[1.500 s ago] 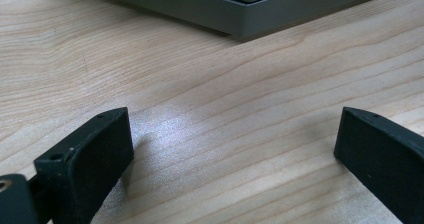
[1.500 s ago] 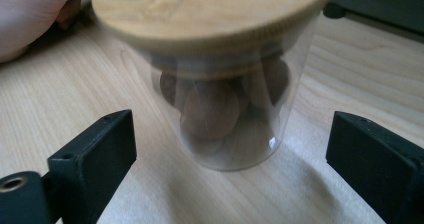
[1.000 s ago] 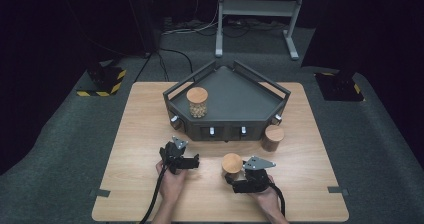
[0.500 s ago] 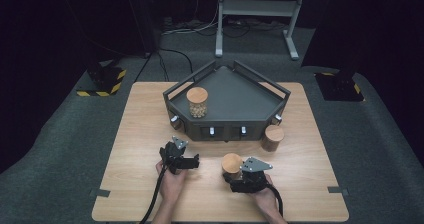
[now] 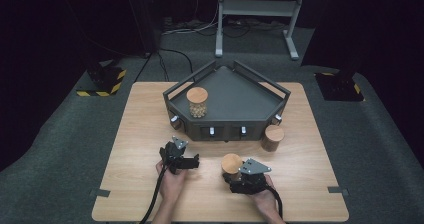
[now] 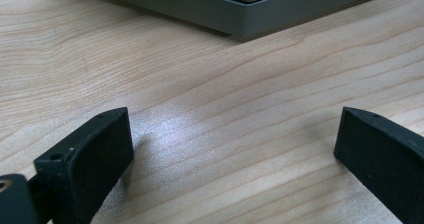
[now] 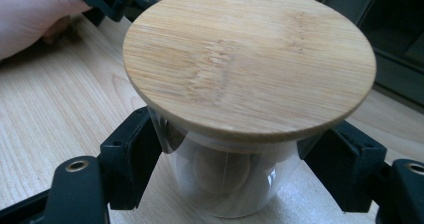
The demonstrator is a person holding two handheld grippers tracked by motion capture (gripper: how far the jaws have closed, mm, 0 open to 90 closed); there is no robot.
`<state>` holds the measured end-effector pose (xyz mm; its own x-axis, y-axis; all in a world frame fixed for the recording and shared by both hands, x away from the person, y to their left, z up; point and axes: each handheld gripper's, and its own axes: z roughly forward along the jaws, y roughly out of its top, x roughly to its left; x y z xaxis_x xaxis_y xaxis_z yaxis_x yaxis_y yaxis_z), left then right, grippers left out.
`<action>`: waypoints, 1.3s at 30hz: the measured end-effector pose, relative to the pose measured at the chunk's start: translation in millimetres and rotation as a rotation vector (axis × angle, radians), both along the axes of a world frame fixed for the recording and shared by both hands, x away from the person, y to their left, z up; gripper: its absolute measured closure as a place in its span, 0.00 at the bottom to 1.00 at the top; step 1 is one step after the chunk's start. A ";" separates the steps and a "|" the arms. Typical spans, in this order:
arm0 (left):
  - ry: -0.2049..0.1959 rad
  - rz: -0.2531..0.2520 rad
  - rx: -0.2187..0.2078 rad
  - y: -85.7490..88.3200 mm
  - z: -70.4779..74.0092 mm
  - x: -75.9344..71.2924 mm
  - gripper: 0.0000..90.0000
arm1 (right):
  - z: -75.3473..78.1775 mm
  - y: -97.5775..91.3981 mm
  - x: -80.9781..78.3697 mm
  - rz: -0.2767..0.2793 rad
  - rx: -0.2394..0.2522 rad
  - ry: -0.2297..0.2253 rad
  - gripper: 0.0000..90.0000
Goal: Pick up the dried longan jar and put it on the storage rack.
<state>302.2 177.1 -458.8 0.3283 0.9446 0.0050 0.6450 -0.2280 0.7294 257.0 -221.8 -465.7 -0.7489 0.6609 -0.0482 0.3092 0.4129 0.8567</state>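
Note:
A glass jar with a bamboo lid [image 7: 249, 59] stands on the wooden table, holding round pale pieces. My right gripper [image 7: 232, 156] is shut on its glass body, one black jaw pressed to each side below the lid. In the high view this jar [image 5: 231, 163] sits at the front middle, with the right gripper [image 5: 240, 177] just behind it. My left gripper [image 6: 232, 144] is open over bare wood, and in the high view it [image 5: 182, 159] rests left of the jar. A second filled jar [image 5: 197, 102] stands inside the grey tray [image 5: 240, 101]. A third jar [image 5: 273, 138] stands by the tray's front right corner.
The grey five-sided tray has raised rails and small knobs on its front face [image 5: 227, 132]; its base edge [image 6: 235, 14] lies close ahead of the left gripper. The person's left hand [image 7: 30, 19] and its gripper show beyond the held jar. Bare tabletop [image 5: 140, 129] lies to the left.

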 end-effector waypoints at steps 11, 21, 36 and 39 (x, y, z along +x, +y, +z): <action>0.000 0.000 0.000 0.0 0.0 0.0 0.03 | 13.3 -6.6 3.3 -0.016 0.017 0.007 0.28; 0.000 0.000 0.000 0.0 0.0 0.0 0.03 | 26.5 -11.3 7.2 -0.028 0.028 0.005 0.28; 0.000 0.000 0.000 0.0 0.0 0.0 0.03 | 49.9 -17.9 17.8 -0.036 0.046 0.014 0.28; 0.000 0.000 0.000 0.0 0.0 0.0 0.03 | 55.3 -19.4 19.5 -0.041 0.053 0.012 0.28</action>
<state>302.2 177.2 -458.8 0.3283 0.9445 0.0051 0.6449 -0.2281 0.7295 276.5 -241.2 -410.3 -0.7218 0.6921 -0.0040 0.3347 0.3541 0.8733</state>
